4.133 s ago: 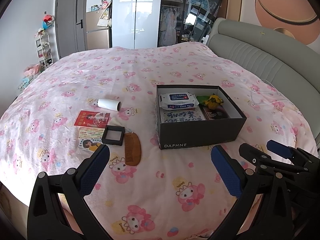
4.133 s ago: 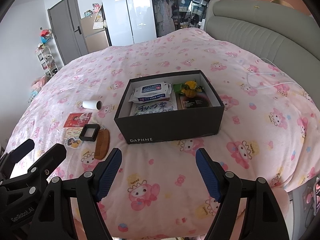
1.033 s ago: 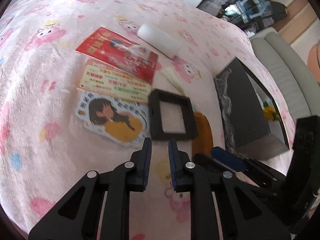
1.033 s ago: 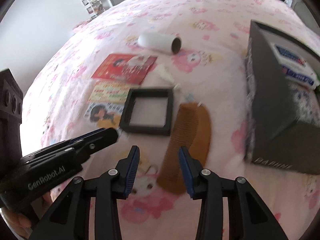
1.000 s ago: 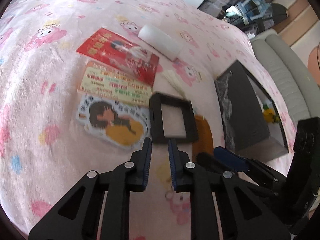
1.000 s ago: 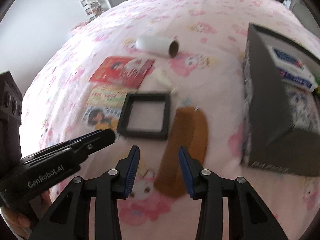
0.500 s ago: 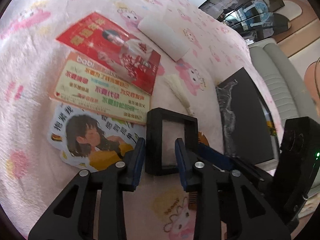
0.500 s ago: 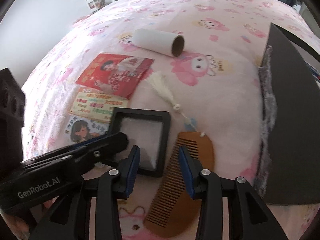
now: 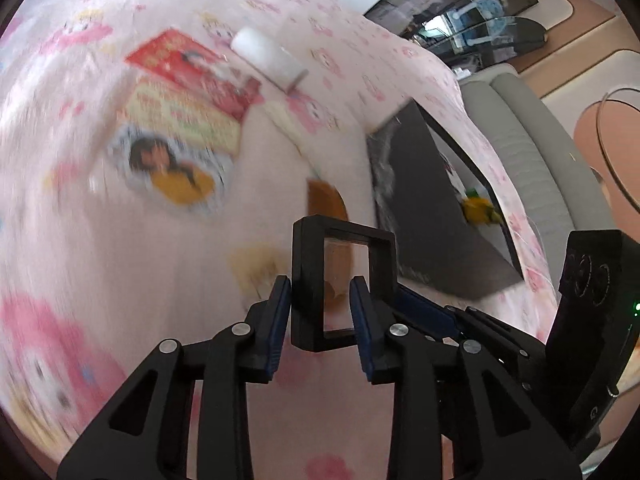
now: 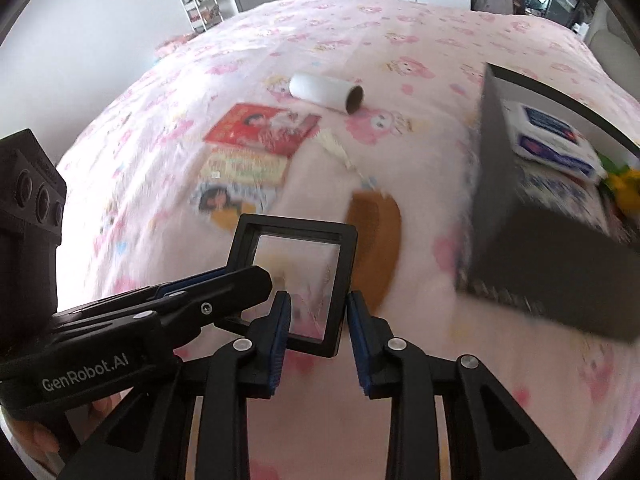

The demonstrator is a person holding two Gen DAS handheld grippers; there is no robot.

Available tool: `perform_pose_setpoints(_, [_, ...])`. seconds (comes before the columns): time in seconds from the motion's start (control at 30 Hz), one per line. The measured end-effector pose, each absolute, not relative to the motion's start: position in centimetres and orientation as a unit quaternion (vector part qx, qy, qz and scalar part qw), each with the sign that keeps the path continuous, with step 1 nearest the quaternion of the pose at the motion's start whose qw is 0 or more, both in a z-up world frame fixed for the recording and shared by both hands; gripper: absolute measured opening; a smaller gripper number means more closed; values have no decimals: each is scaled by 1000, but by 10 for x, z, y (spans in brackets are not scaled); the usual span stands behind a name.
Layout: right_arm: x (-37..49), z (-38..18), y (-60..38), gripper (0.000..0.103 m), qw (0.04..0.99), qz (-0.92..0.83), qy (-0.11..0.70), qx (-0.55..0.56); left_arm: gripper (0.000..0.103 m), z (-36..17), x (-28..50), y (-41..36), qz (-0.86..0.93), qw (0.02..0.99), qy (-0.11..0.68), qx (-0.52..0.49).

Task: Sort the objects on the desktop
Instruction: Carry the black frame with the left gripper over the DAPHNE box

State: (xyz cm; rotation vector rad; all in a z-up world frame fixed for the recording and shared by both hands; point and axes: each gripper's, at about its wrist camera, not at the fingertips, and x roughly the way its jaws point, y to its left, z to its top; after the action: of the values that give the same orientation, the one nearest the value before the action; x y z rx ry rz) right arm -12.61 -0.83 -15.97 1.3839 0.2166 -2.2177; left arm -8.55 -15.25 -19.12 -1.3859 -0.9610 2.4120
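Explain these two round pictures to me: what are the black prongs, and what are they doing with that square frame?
There is no robot arm: a person holds two hand tools, each with a camera looking along its two fingers. One picture is from the left gripper, the other from the right gripper. Both grippers have their blue-padded fingers at the near edge of a black square frame, which looks lifted off the pink bedspread. Lying below are a wooden comb, some cards, a white roll and an open black box.

Layout ahead of the right gripper [image 10: 316, 316]
Frame [image 10: 294, 276] between its fingers; comb [image 10: 374, 248] beyond-right; box [image 10: 552, 256] far right; cards [image 10: 244, 168] beyond-left.
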Motion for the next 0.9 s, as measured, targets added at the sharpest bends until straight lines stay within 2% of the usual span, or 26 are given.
perform_pose_setpoints(0.23, [-97,-166,30,26,245,-804,43,539,27,-210,-71,-121,800,117,-293,-510])
perform_pose_setpoints(0.53, [-96,-179,62,26,201,-803,17,560,27,-221,-63,-112,803,80,-274,-523])
perform_pose_setpoints(0.8, [-94,-189,58,26,225,-787,-5,575,29,-225,-66,-93,799,74,-251,-542])
perform_pose_setpoints(0.9, [-94,-186,63,26,233,-784,-18,575,30,-223,-63,-92,787,93,-265,-549])
